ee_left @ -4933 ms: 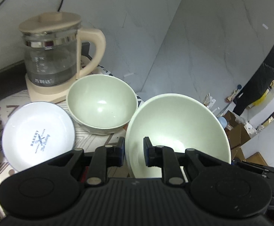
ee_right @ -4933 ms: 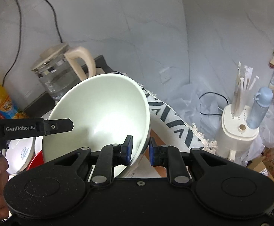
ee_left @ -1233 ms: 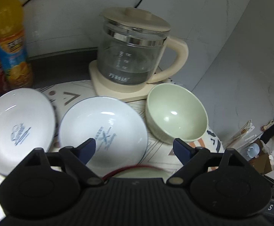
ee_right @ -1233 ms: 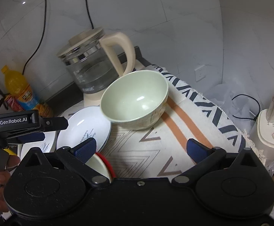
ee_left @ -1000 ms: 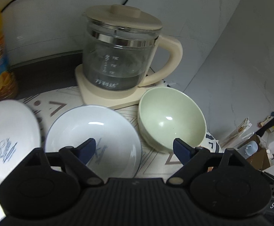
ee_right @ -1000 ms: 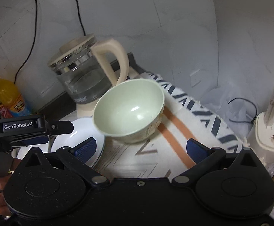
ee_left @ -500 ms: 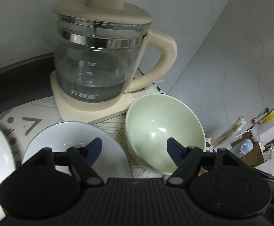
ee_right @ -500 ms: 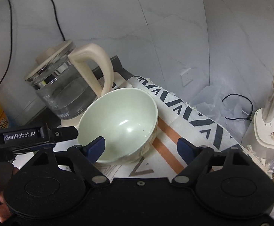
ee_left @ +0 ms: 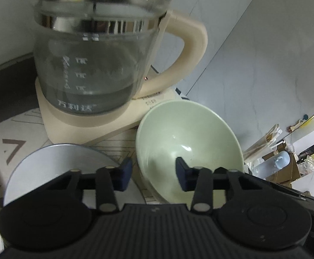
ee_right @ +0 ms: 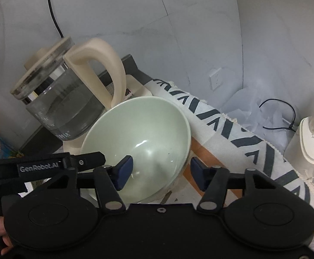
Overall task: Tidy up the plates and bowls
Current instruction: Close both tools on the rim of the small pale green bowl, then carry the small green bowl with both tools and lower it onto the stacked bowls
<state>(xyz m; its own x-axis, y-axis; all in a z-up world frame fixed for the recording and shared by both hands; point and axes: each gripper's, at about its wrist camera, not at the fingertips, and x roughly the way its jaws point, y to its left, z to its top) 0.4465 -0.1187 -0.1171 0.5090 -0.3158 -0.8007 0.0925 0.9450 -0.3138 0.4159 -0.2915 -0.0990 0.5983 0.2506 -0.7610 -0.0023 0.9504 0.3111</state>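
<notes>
Both grippers have closed in on the green bowl (ee_left: 189,142) beside the kettle (ee_left: 92,56); left gripper (ee_left: 153,173) and right gripper (ee_right: 161,171) jaws, just narrowing, straddle opposite rims, still spread.

The left hand-held gripper (ee_left: 154,173) has just been closing over the green bowl's (ee_left: 191,138) near rim, lower right; pads not touching.

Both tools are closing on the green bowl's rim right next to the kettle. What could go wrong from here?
1. The bowl sits against the kettle base; a lift or tilt may knock it.
2. The left tool and right tool have just been closing, each straddling the rim, pads not yet pressing; a glazed rim may slip.
3. The plate lies close beside the left tool and may get nudged.
</notes>
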